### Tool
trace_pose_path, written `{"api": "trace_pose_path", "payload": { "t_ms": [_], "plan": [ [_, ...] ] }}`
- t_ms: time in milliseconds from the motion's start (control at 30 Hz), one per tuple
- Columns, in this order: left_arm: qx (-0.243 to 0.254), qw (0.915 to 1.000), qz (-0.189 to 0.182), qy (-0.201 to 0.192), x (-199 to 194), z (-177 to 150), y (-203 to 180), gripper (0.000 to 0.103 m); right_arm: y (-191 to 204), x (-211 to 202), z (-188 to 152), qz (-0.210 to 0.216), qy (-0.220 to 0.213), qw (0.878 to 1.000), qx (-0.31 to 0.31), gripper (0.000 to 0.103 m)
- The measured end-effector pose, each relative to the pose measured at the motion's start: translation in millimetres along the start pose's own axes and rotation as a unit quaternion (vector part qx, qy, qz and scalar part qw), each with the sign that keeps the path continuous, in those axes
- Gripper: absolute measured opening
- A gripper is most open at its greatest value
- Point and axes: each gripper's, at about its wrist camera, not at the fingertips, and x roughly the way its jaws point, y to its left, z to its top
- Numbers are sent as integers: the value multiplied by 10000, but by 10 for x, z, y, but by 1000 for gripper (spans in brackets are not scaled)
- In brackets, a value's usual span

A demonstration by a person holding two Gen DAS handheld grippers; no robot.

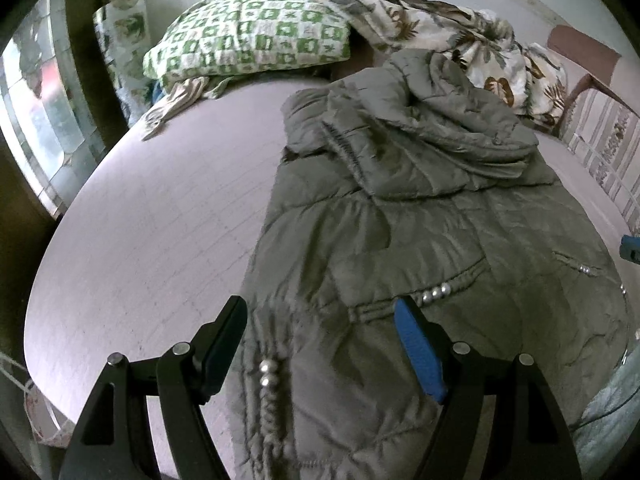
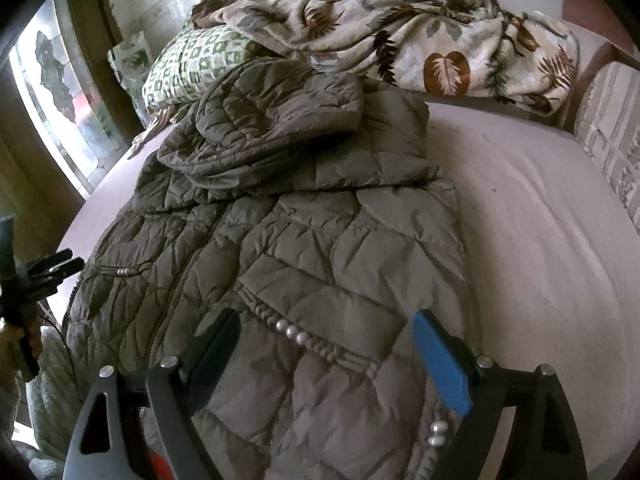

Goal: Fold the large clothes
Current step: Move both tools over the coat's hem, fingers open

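An olive-grey quilted puffer jacket (image 1: 420, 220) lies flat on a pink-sheeted bed (image 1: 152, 216), its sleeves and hood folded in over the upper body. It also shows in the right wrist view (image 2: 300, 240). My left gripper (image 1: 320, 312) is open and empty, hovering over the jacket's lower left part near the hem. My right gripper (image 2: 326, 326) is open and empty, over the jacket's lower right part by a beaded pocket trim (image 2: 296, 334). The left gripper also shows at the left edge of the right wrist view (image 2: 52, 270).
A green-and-white patterned pillow (image 1: 248, 36) and a leaf-print blanket (image 2: 432, 36) lie at the head of the bed. A window (image 2: 60, 108) is at the left. A striped cushion (image 2: 612, 136) borders the right side. Bare sheet (image 2: 540, 240) lies right of the jacket.
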Motion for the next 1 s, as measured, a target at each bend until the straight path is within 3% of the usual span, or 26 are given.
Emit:
{"api": "trace_pose_path", "payload": {
  "t_ms": [500,1000],
  "plan": [
    [-253,9994,161,199,-79,-277,253,77,-135,-202,-261,-150,76,9997,148,90],
    [-641,9970,-25,444,-156,-574,468,77,-227,-276,-503,-314,212,9989,263,90]
  ]
}}
